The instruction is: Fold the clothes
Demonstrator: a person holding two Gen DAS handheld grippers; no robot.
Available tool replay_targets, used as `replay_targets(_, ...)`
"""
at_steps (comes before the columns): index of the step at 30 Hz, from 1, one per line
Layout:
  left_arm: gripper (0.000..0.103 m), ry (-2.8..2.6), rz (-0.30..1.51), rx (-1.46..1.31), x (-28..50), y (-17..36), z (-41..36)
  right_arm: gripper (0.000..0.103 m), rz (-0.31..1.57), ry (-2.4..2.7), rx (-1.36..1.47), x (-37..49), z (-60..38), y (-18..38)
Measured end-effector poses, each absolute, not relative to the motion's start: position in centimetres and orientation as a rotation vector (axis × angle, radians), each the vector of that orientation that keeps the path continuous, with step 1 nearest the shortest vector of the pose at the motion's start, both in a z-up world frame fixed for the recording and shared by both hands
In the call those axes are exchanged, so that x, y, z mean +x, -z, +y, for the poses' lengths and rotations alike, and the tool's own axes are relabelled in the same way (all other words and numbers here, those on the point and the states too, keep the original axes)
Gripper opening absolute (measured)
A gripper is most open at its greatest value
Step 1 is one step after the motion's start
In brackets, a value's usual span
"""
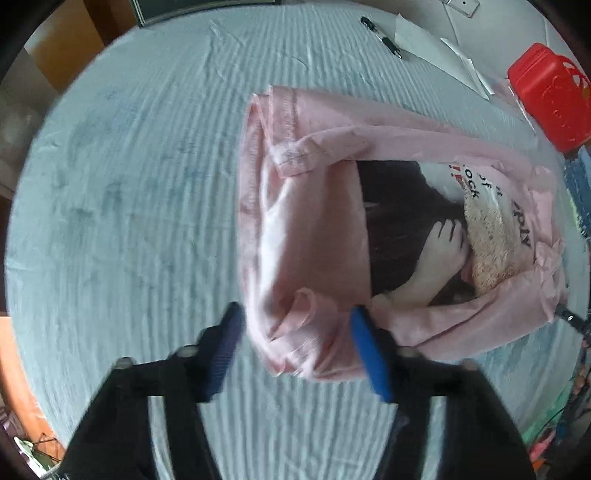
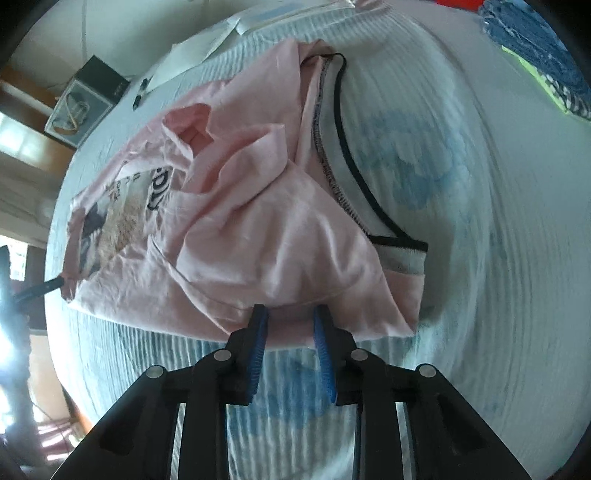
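Observation:
A pink T-shirt with a printed picture lies partly folded on a pale blue bedspread. My left gripper is open, its blue pads on either side of the shirt's near bunched edge. In the right wrist view the same shirt shows its white collar with black trim. My right gripper is open, jaws a little apart, with its tips at the shirt's near edge and a fold of fabric between them.
A red plastic box stands at the back right of the bed, with white papers and a black pen behind the shirt. A dark box sits at the bed's far left. Blue and green cloth lies at the right.

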State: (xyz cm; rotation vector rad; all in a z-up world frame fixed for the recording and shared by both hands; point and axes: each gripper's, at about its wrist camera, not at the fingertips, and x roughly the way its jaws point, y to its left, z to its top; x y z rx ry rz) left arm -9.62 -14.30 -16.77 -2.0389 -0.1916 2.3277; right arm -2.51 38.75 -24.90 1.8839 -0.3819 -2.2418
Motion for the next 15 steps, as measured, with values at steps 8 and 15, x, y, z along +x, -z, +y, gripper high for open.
replay_targets(8,0.011,-2.423,-0.302,-1.958,-12.9,13.6,-15.0,0.027,-0.387,2.234,1.887,-2.6,39.0,24.8)
replay_targets(15,0.026,-2.476,-0.265,-1.882,-14.5,10.2,-15.5,0.027,-0.370,2.227,1.900,-2.6,38.9,24.8)
